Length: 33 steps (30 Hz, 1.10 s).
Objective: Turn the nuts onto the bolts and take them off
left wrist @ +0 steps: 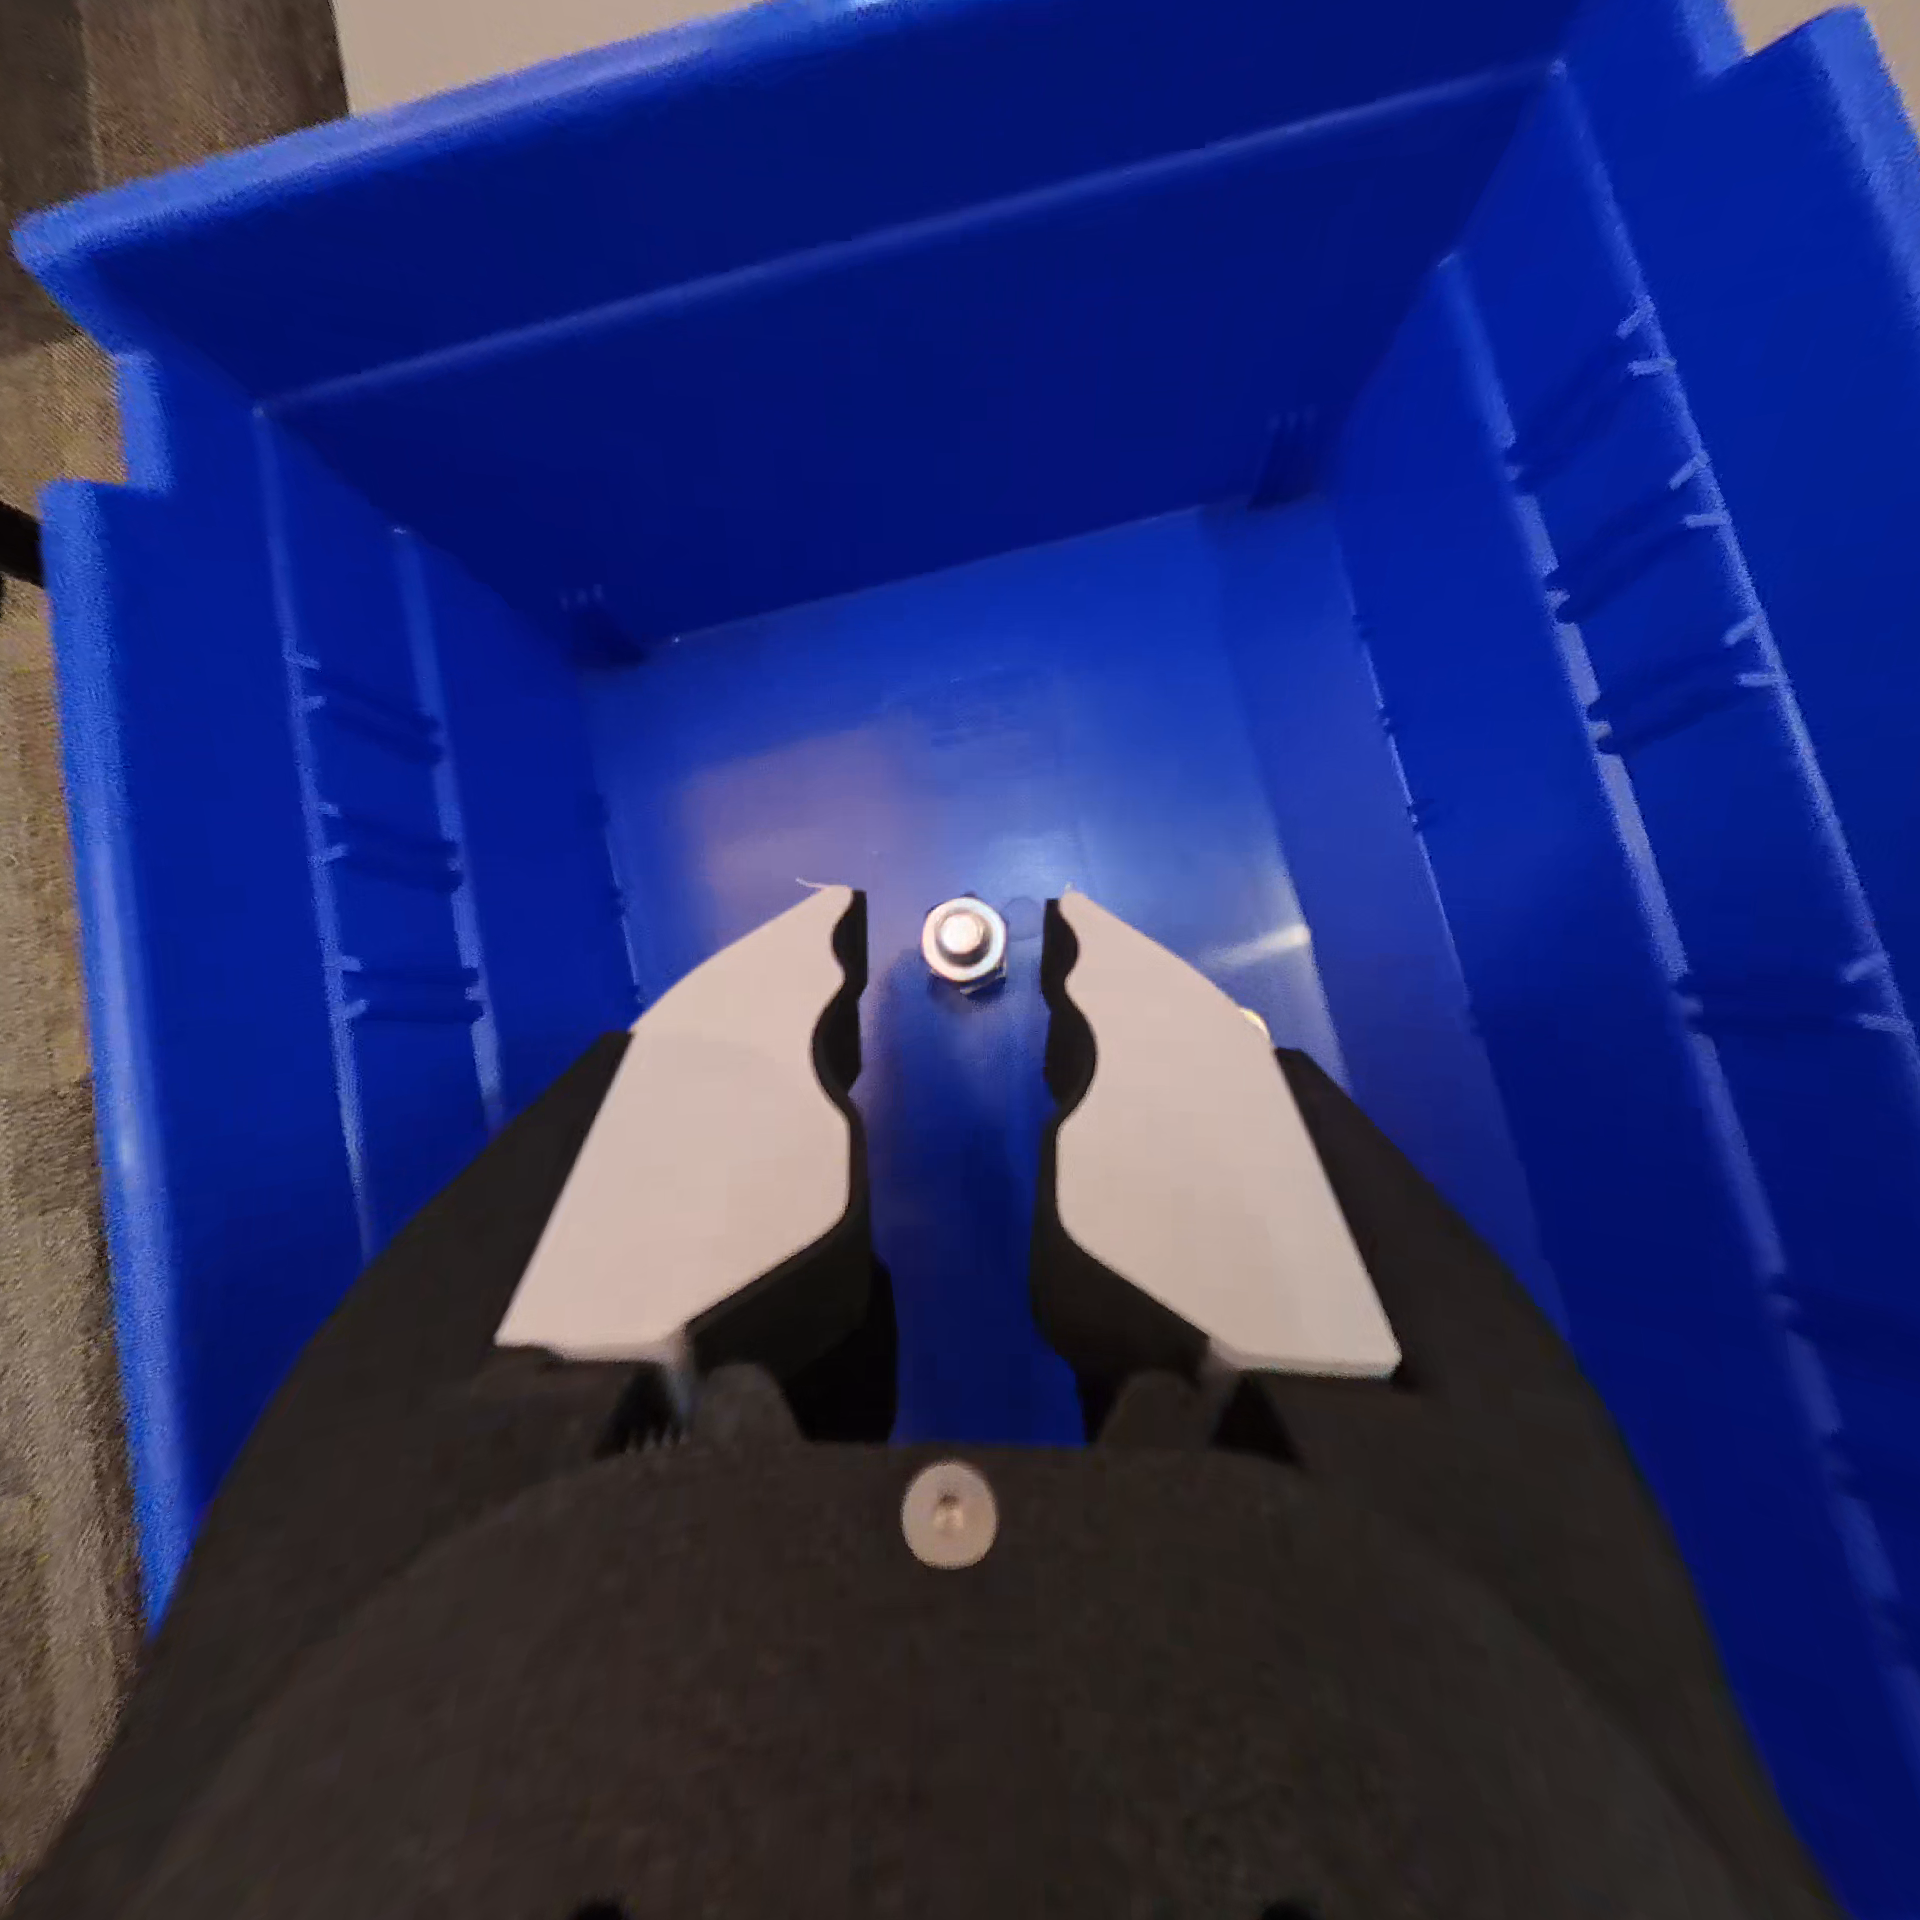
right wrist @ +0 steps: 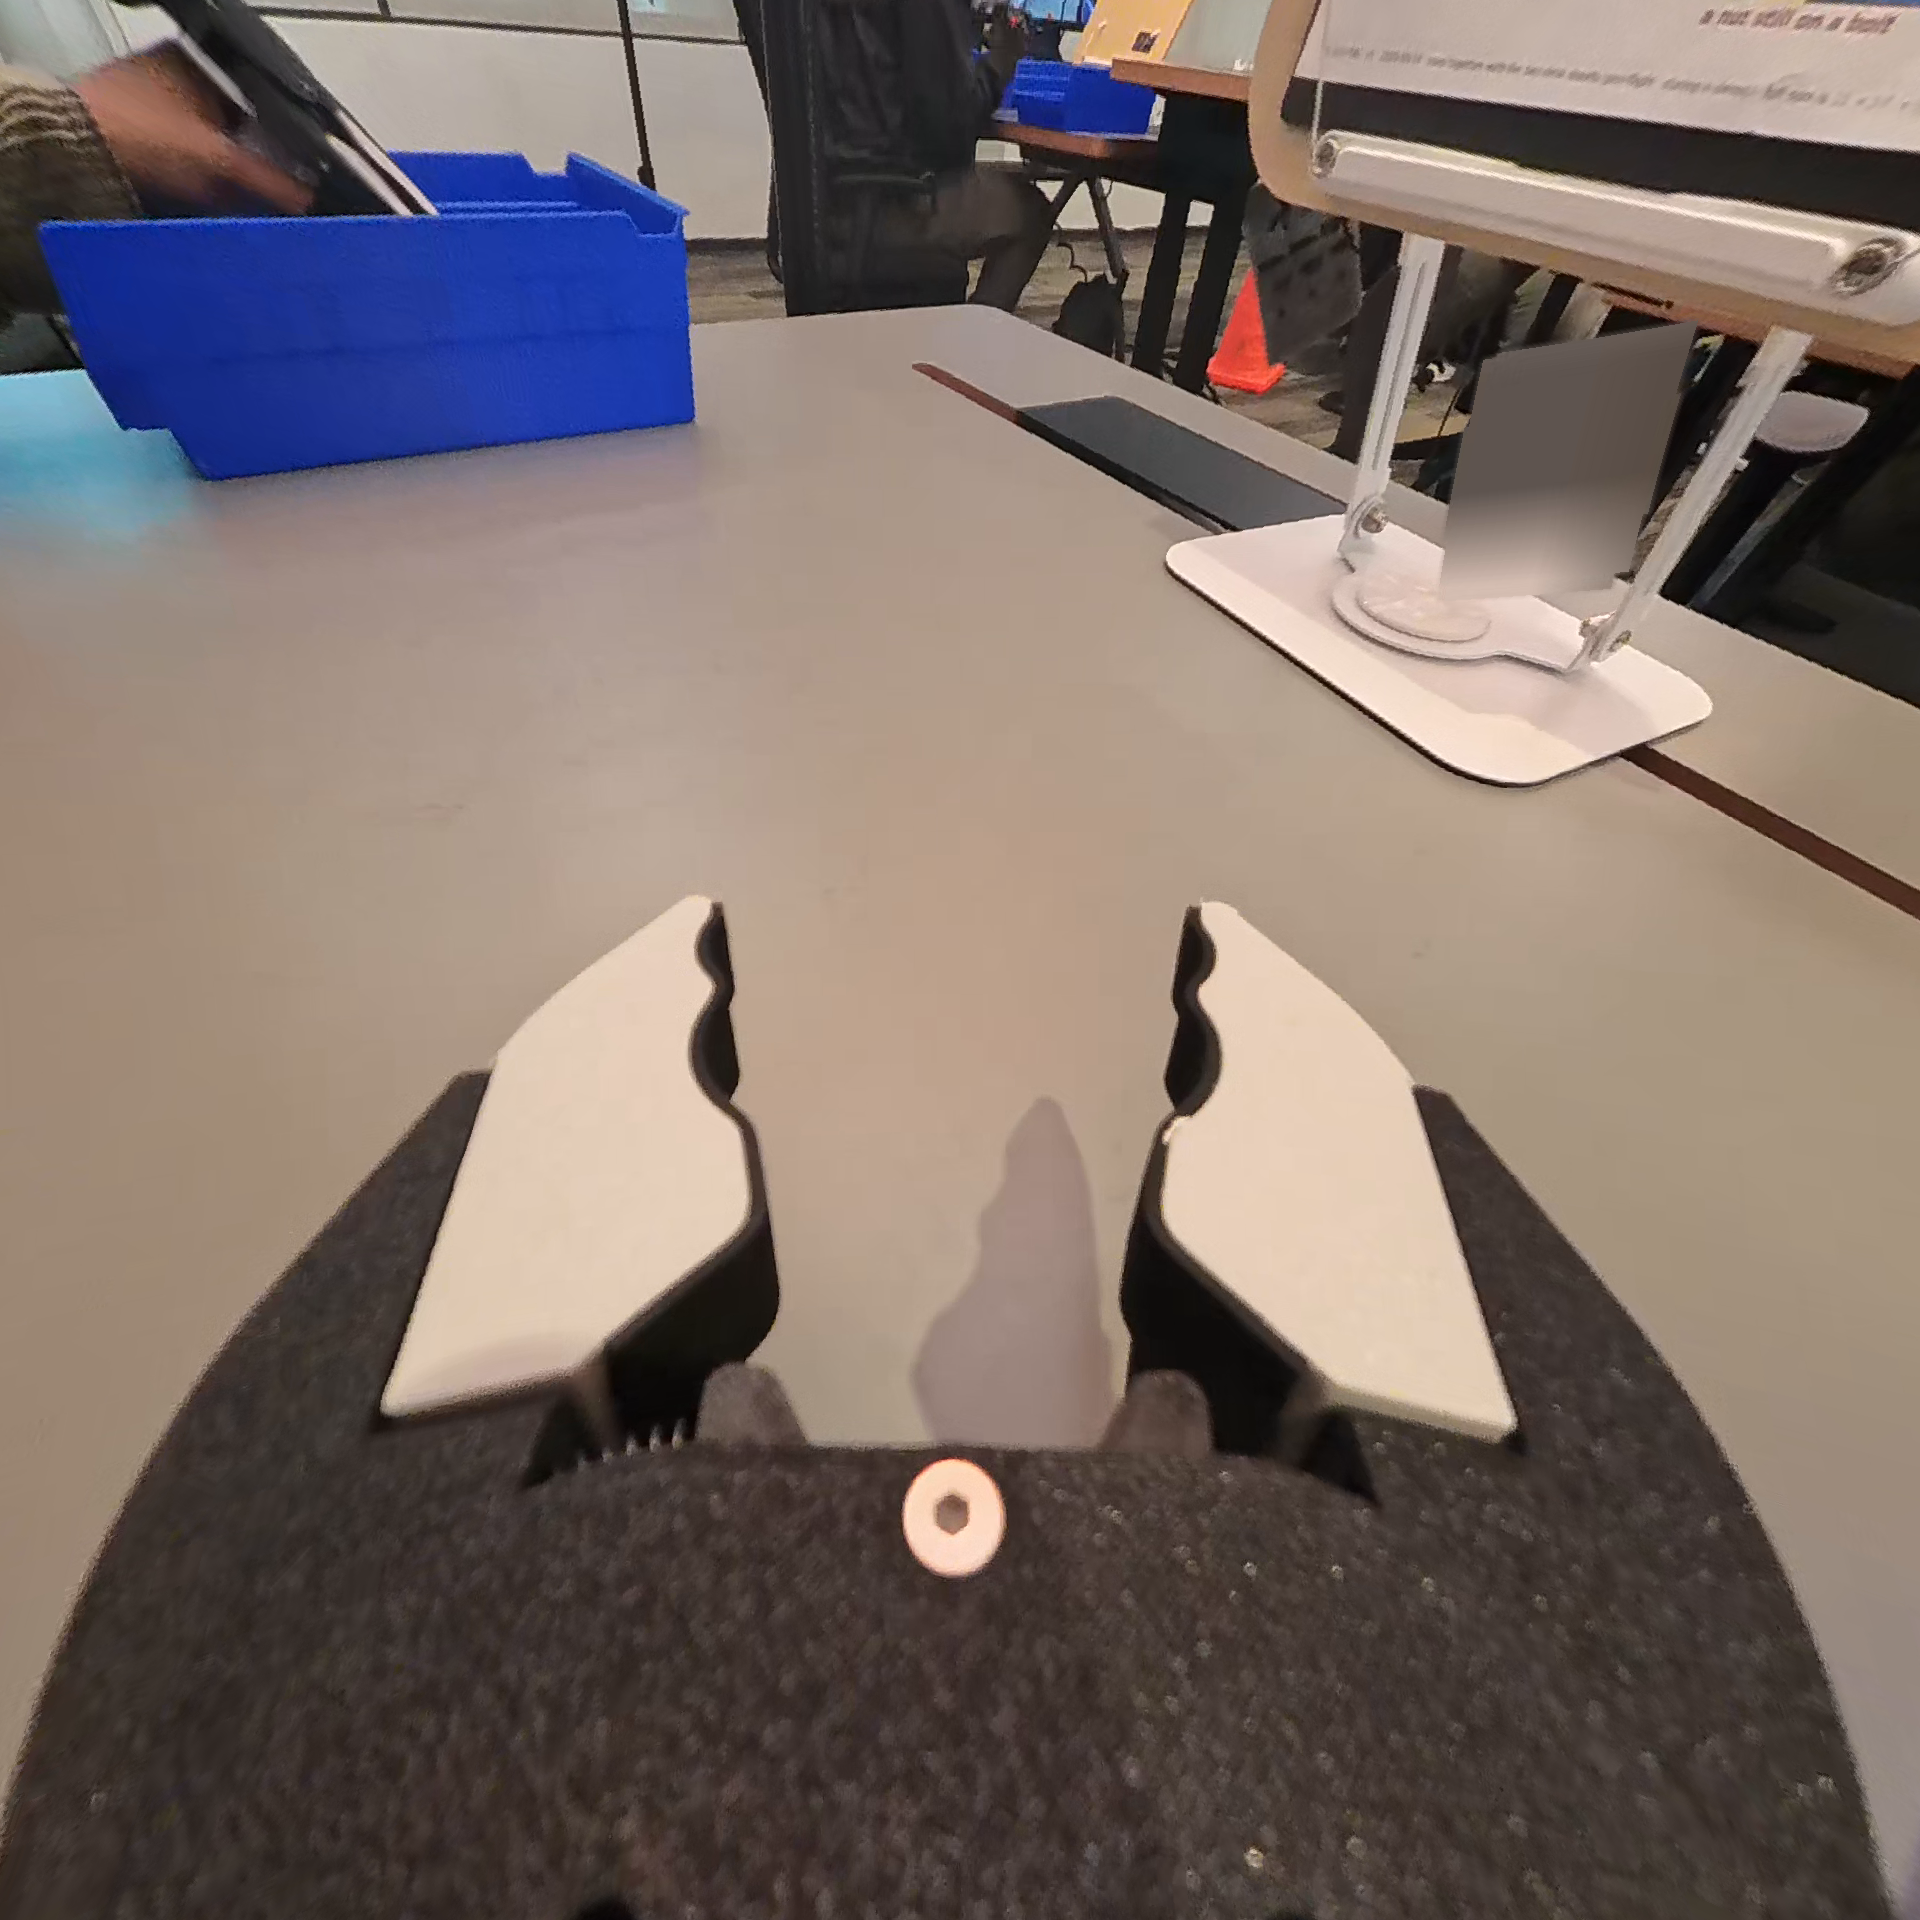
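Grey surface [right wrist: 831,644] held blue bin [right wrist: 395,312] w/ bolt [left wrist: 964,943]; orange cone [right wrist: 1245,343] behind. Left gripper [left wrist: 954,914], right gripper [right wrist: 956,925]: jaws open, empty.

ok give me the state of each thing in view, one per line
left gripper: open, lowered inside the bin, fingers either side of the bolt
bolt with nut: lying on the bin floor, nut threaded on, not gripped
blue bin: upright on the table, open-topped
right gripper: open, holding nothing, low over the bare table
white stand: upright on the table
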{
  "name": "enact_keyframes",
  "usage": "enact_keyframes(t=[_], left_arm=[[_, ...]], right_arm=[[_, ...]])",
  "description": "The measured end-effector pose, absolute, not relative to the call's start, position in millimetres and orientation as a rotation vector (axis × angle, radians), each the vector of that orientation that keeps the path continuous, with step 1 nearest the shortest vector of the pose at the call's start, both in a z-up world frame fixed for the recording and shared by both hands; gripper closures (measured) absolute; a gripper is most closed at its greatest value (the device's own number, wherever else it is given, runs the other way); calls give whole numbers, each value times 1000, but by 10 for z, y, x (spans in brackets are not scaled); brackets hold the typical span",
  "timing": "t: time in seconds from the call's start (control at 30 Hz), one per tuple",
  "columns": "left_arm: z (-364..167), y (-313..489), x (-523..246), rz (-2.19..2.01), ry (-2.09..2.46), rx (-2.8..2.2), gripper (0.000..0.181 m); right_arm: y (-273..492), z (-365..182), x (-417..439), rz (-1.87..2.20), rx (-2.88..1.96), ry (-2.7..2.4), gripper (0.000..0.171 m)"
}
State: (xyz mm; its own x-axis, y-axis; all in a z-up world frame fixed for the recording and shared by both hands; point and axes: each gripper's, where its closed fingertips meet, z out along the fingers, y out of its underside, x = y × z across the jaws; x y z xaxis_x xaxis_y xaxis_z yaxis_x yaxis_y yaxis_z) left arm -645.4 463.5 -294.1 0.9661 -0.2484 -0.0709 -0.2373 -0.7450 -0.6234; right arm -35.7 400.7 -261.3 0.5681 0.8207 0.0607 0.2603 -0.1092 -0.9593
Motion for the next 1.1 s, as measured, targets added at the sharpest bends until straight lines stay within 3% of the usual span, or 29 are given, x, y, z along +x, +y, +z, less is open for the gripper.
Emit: enact_keyframes(t=[0.47, 0.67, 0.9, 1.1], left_arm=[[-3139, 4610, -6476, -20, 290, -2582, 163], [-2498, 4646, -6267, -41, 342, -2432, 163], [-1579, 4563, -4934, -181, 694, -2273, 164], [-1688, 4395, -3314, -349, 1111, -2158, 164]], right_arm=[[3997, -2623, -354, 613, -1660, -931, 91], [3962, -2599, -378, 635, -1643, -942, 97], [3999, -2508, -475, 690, -1626, -943, 106], [4097, -2064, -757, 655, -1495, -1044, 109]])
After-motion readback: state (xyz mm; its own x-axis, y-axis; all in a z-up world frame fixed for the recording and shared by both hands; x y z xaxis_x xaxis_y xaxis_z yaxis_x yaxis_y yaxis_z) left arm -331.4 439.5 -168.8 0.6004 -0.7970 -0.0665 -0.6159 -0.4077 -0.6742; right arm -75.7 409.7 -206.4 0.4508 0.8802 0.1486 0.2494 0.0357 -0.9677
